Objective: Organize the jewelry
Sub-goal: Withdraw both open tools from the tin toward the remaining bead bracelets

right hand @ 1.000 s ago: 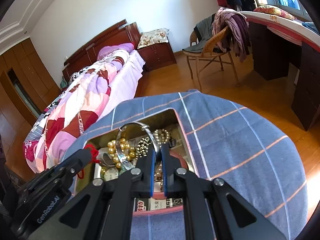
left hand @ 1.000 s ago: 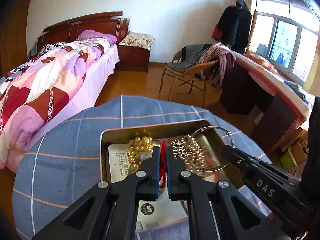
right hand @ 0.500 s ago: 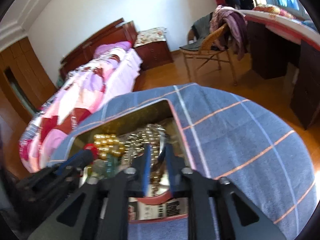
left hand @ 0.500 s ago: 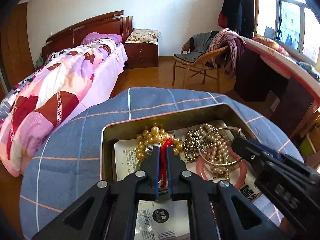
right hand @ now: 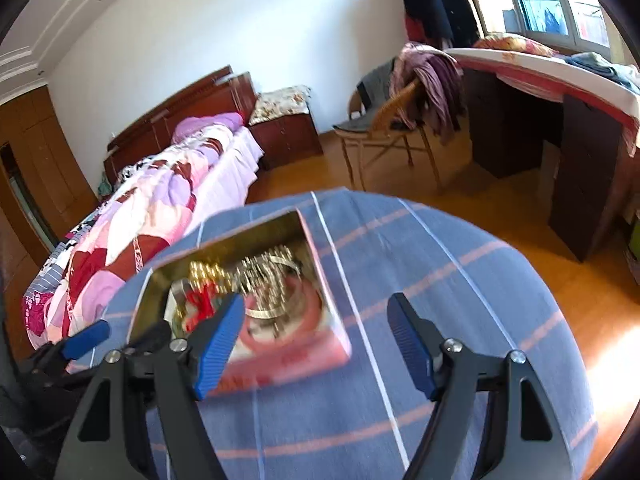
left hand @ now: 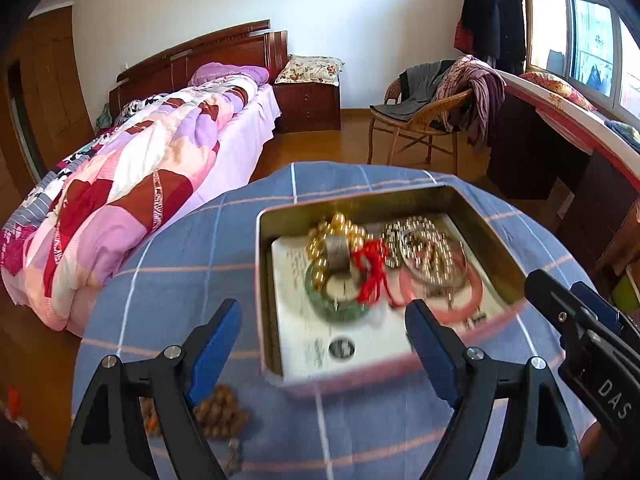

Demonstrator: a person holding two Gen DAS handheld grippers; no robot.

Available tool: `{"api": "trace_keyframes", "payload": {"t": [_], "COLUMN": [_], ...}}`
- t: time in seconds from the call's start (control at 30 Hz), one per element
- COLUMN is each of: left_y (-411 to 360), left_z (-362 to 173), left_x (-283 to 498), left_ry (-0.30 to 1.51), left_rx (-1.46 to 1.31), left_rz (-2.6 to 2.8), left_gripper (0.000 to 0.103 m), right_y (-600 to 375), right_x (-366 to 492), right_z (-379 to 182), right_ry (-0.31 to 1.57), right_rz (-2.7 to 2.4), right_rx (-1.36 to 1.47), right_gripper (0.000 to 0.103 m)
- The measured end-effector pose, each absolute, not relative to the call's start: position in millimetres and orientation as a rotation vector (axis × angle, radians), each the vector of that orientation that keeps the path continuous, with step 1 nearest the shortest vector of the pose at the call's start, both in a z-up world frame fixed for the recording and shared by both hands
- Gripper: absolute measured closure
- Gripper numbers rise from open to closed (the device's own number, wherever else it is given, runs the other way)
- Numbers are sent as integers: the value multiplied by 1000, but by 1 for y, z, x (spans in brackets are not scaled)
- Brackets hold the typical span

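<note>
A pink-sided metal tin (left hand: 266,280) sits on the blue checked tablecloth (left hand: 172,280). In it lie a gold bead bracelet (left hand: 334,226), a red cord (left hand: 370,270), a green bangle (left hand: 336,308), a silver bead string (left hand: 412,236), a silver hoop (left hand: 432,256) and a pink bangle (left hand: 472,292). My left gripper (left hand: 322,324) is open and empty, held back over the tin's near edge. My right gripper (right hand: 316,332) is open and empty, right of the tin (right hand: 280,360); it also shows at the right of the left wrist view (left hand: 576,320).
A brown bead string (left hand: 222,410) lies on the cloth near the left finger. Beyond the round table are a bed (left hand: 132,184), a wicker chair with clothes (left hand: 424,120) and a desk under the window (left hand: 568,136). The table edge curves close on all sides.
Both grippers have opened and pulled back from the tin. The red cord left my left gripper and the silver hoop left my right one; both now lie in the tin.
</note>
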State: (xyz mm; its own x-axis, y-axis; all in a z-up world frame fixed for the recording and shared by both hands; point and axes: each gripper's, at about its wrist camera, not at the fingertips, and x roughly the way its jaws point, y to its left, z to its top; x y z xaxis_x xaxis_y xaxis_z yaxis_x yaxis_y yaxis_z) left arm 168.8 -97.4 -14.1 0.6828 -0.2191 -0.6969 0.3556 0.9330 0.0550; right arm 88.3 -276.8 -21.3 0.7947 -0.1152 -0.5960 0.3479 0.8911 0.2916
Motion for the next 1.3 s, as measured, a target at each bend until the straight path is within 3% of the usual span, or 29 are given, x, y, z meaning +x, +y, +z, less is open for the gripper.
{"api": "trace_keyframes", "payload": {"t": [0.37,0.83,1.3], "left_y": [-56,11,46], "left_z": [-19,-31,-26], "left_x": [109,68,113], "left_ry": [783,818,734], "left_rx": [158,95,66], "left_rz": [-298,-255,-282], "left_gripper": [19,19,19], "right_y": [-249,-216,-194], "right_x": [50,19,14], "right_z": [-12,-8,-7], "right_ry": [622,636,631], "right_rz": [-227,-183,-133], "right_rx": [347,244,179], "right_gripper": [19,19,19]}}
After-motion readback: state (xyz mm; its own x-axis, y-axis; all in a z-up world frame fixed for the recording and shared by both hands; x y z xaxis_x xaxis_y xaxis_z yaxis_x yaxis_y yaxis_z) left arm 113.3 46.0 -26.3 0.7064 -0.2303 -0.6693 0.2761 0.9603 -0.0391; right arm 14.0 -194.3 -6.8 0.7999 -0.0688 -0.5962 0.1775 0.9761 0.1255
